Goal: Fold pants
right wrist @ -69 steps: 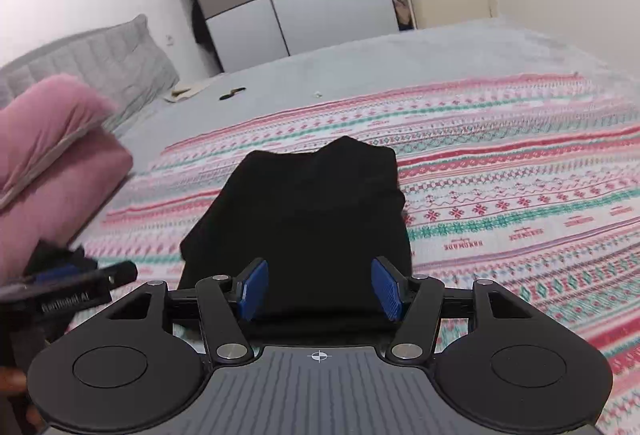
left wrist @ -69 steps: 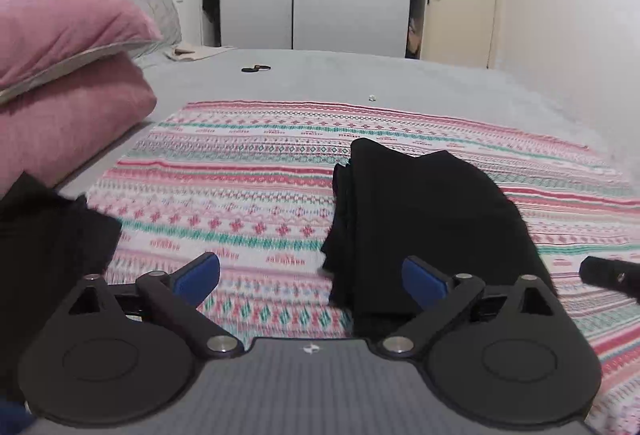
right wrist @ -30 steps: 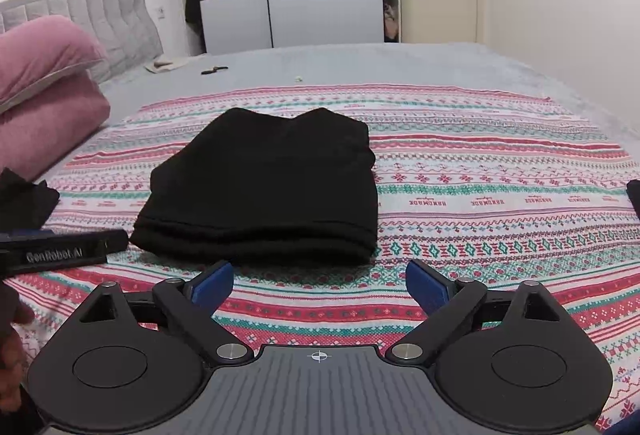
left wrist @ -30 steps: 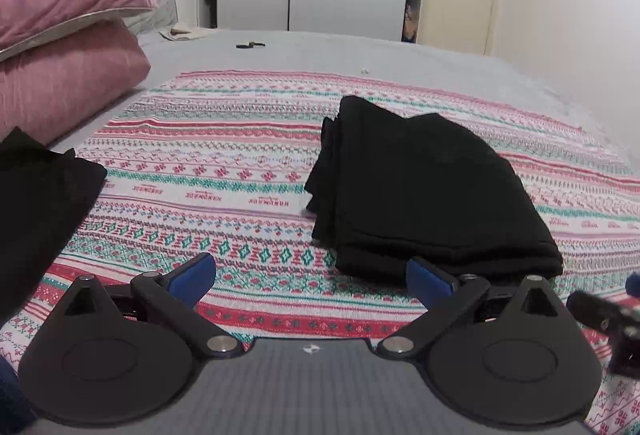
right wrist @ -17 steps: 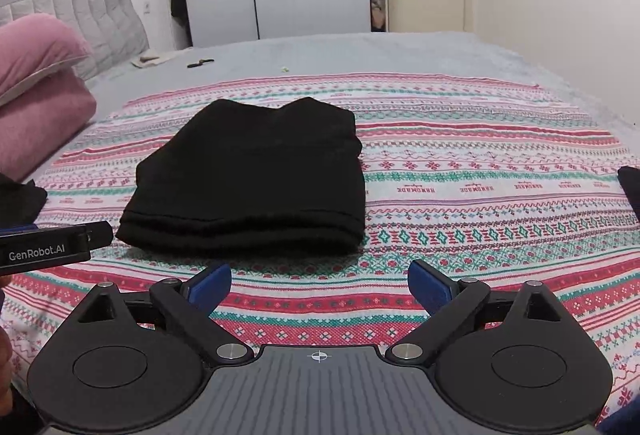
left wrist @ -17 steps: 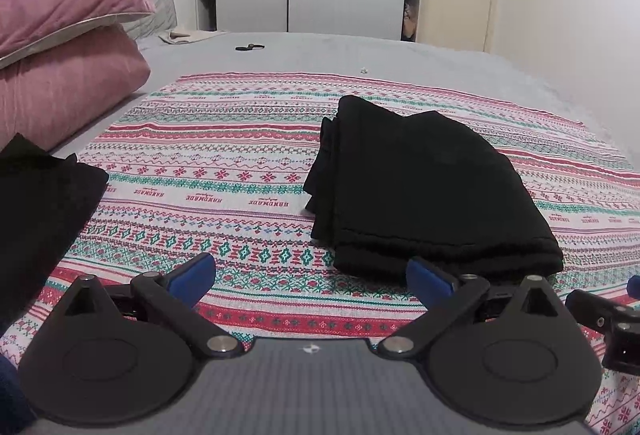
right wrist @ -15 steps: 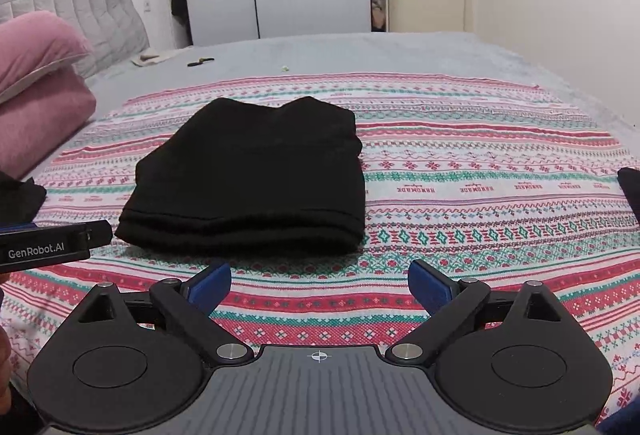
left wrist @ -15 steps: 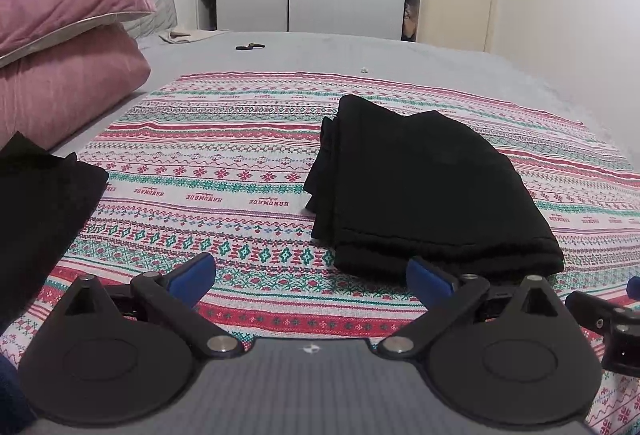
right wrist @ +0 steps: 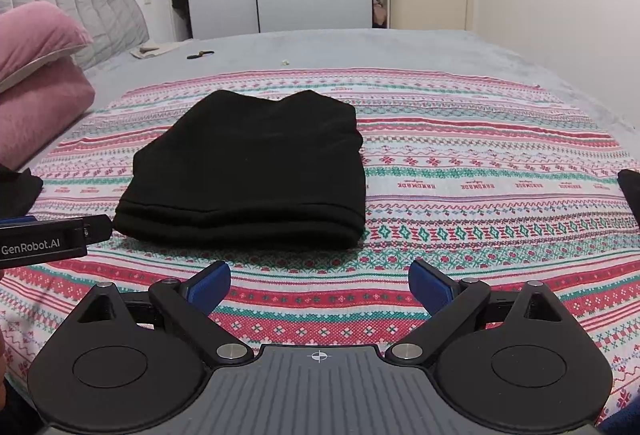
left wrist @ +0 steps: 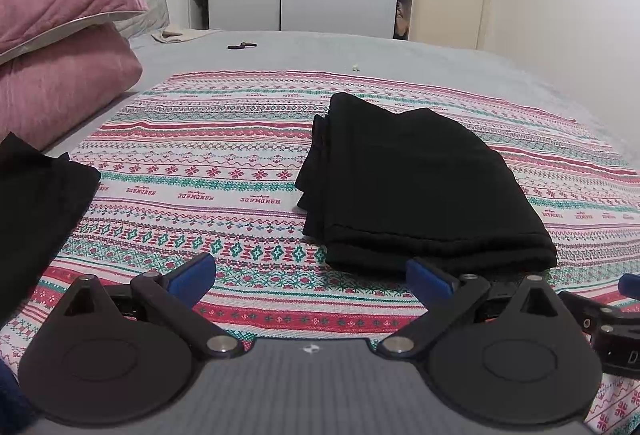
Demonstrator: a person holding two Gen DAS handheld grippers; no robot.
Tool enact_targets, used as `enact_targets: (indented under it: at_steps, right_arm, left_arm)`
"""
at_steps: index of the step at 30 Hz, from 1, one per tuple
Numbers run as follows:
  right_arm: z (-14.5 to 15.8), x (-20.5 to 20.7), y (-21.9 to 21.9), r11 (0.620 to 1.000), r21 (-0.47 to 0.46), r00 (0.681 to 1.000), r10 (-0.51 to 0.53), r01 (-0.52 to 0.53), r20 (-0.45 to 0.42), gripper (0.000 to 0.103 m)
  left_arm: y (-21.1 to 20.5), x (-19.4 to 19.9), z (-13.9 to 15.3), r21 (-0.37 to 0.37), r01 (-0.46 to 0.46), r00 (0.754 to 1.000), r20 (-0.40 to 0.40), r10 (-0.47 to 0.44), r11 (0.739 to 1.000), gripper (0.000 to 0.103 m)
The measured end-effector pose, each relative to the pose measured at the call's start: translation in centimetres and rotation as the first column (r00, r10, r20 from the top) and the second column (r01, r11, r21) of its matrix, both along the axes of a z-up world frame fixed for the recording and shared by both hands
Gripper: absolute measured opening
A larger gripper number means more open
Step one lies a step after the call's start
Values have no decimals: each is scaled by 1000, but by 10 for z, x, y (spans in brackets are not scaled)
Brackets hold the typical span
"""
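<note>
Currently we hold the left gripper (left wrist: 310, 275) and right gripper (right wrist: 320, 281) spread wide, gripping nothing. Folded pants (right wrist: 248, 163) lie just beyond them on the blanket (right wrist: 480, 155), long axis near-to-far, nearer the right gripper.

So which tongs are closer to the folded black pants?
Probably the left. The left tongs sit off the pants' near-left corner, one pad almost at the folded edge. The right tongs face the pants squarely, with a strip of blanket between.
</note>
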State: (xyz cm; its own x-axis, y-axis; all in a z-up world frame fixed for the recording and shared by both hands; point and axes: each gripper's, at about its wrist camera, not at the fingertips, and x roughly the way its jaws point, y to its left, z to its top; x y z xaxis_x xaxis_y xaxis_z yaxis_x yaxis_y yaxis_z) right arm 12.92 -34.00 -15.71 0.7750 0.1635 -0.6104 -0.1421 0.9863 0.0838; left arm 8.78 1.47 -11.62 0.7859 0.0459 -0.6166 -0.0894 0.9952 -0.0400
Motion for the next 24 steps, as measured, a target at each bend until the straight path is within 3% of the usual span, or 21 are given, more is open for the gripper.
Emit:
enact_targets:
  at_steps: [24]
  right_arm:
    - [-1, 0, 3, 1000, -10, 1000, 10, -10, 2, 97]
  left_arm:
    - [-4, 0, 0, -1, 7, 1000, -18, -7, 1000, 103]
